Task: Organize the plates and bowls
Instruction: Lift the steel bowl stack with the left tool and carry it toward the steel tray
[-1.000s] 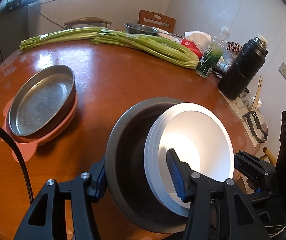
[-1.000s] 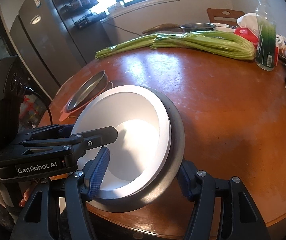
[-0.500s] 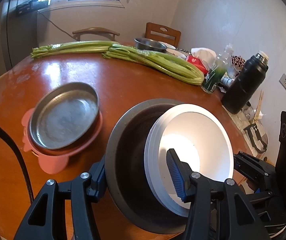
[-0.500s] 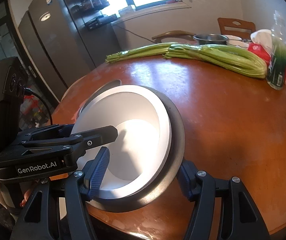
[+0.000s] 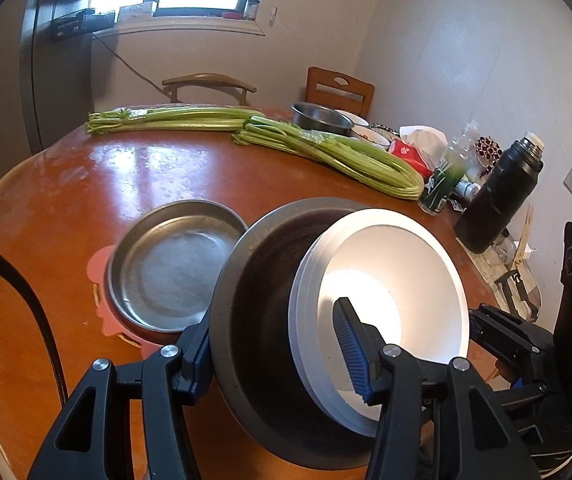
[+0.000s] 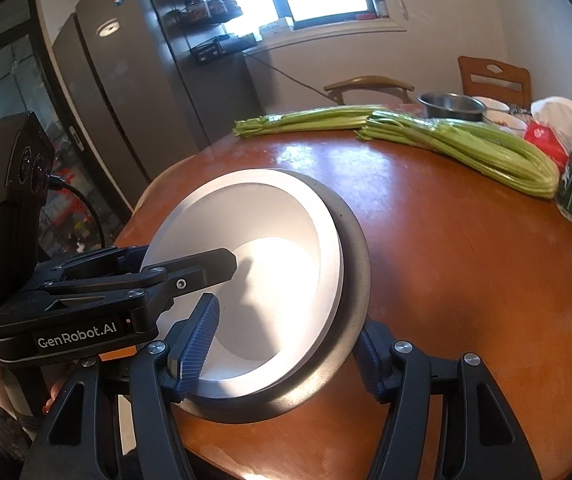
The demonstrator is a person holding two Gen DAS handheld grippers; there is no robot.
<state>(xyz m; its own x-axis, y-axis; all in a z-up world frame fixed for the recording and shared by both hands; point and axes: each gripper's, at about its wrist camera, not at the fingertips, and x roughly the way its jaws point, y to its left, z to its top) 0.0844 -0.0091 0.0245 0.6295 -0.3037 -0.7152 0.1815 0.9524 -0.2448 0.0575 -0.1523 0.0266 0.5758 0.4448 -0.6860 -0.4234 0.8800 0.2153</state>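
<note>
A dark grey bowl with white bowls nested in it hangs tilted above the round wooden table. My left gripper is shut on the stack's left side, one finger outside the grey wall and one inside the white bowl. My right gripper is shut on the right side of the same stack, where the grey bowl rings the white bowl. Just left of the stack, a steel plate rests on a pink plate; the stack's rim overlaps its right edge in the left wrist view.
Two celery bundles lie across the far side of the table. Behind them stand a steel bowl, a red tissue pack, a green bottle and a black flask. Two chairs stand beyond; a fridge is at the left.
Both grippers have carried the bowl stack up and to the left. The steel plate on the pink plate now sits close beside the stack, and the right wrist view no longer shows it.
</note>
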